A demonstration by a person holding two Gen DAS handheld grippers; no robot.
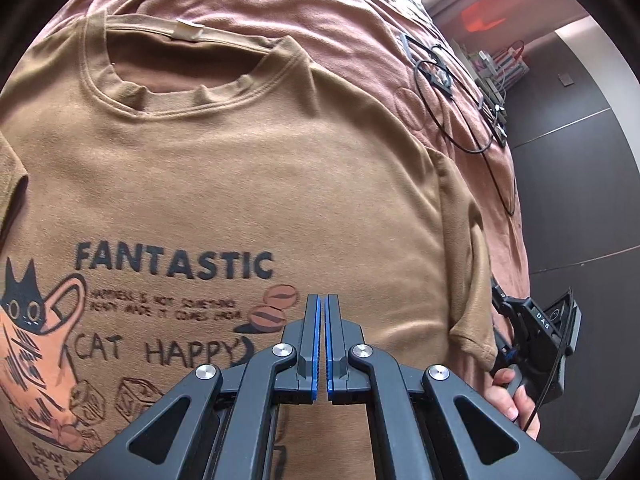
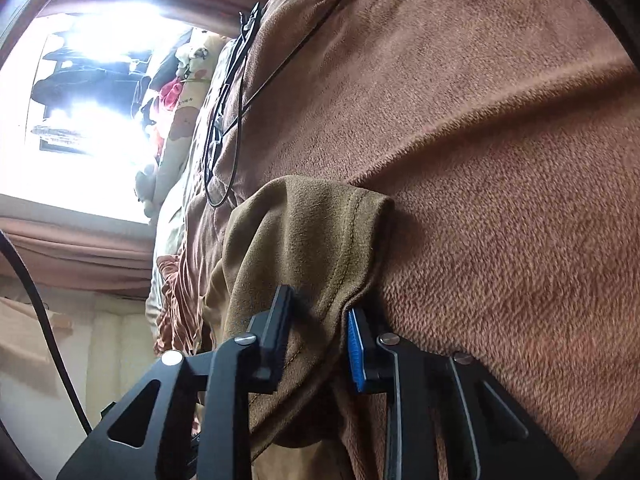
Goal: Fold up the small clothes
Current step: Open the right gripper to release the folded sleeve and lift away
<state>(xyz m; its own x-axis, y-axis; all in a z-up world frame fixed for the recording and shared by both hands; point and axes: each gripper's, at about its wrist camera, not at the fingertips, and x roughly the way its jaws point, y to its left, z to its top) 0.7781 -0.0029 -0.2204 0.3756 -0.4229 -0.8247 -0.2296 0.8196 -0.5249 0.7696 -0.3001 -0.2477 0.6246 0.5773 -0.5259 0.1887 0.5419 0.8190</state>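
Spread face-up on the fleecy brown blanket (image 1: 360, 8): a tan T-shirt (image 1: 248, 184) printed with "FANTASTIC" (image 1: 174, 266) and a cat (image 1: 24, 308), neckline (image 1: 192, 68) away from the camera, body mostly flat; near the blanket's far edge, a loose coil of black cable (image 1: 448, 108).

Above the print, clear of the cloth as far as can be told: left gripper (image 1: 322, 300), blue pads pressed together, nothing between them. At the shirt's edge: right gripper (image 2: 320, 304), narrowed around the short sleeve (image 2: 320, 232), cloth bunched between the black finger and the blue pad; judged a real pinch, though whether one layer or both is caught cannot be told. In the left wrist view, the same sleeve hem (image 1: 472, 336) just beside a hand (image 1: 514, 396) holding the right tool.

Step in hand, by the look of it: folding that sleeve inward across the chest.

To do it well: lift only enough to free the sleeve from the fleece, since the nap looks likely to drag; carry it straight across toward the print, keeping the hem flat rather than rolled; press the closed left gripper onto the chest near the shoulder seam to stop the body sliding; release only once the fold line lies parallel to the side seam; keep clear of the cable.
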